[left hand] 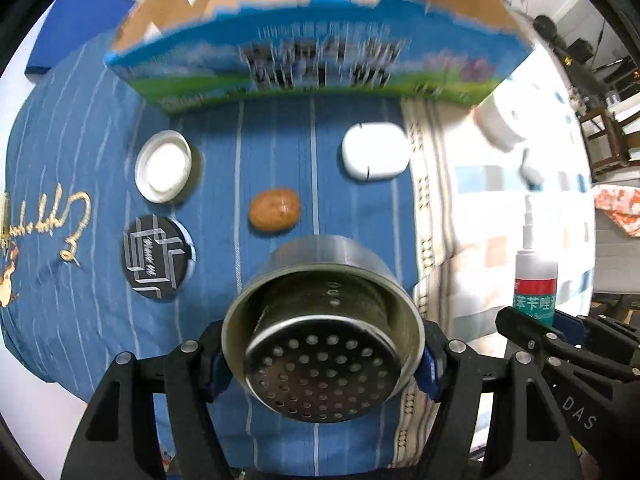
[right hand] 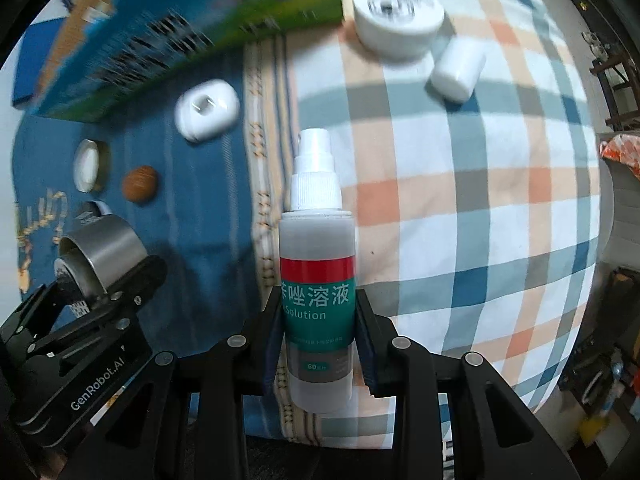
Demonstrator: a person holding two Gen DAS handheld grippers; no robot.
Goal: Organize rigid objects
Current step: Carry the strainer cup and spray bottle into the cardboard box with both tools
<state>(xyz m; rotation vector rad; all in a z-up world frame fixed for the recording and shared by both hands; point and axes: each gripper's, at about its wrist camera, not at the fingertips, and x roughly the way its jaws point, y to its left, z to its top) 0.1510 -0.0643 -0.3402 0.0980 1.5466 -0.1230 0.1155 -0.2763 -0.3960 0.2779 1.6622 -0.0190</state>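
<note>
My left gripper [left hand: 324, 364] is shut on a steel strainer cup [left hand: 320, 328] with a perforated bottom, held above the blue cloth. The same cup [right hand: 100, 252] shows at the left of the right wrist view, in the left gripper [right hand: 80, 300]. A spray bottle [right hand: 318, 276] with a white nozzle and red and green label sits upright between the pads of my right gripper [right hand: 320, 340], which is shut on it. In the left wrist view that bottle [left hand: 534, 268] stands at the right edge. An open cardboard box [left hand: 320, 40] with a blue and green printed side lies beyond.
On the blue cloth [left hand: 80, 240] lie a white lid [left hand: 164, 166], a black patterned disc [left hand: 158, 258], a brown oval piece [left hand: 274, 210] and a white case [left hand: 376, 151]. On the checked cloth [right hand: 480, 200] sit a white round jar [right hand: 398, 20] and a small white block [right hand: 458, 68].
</note>
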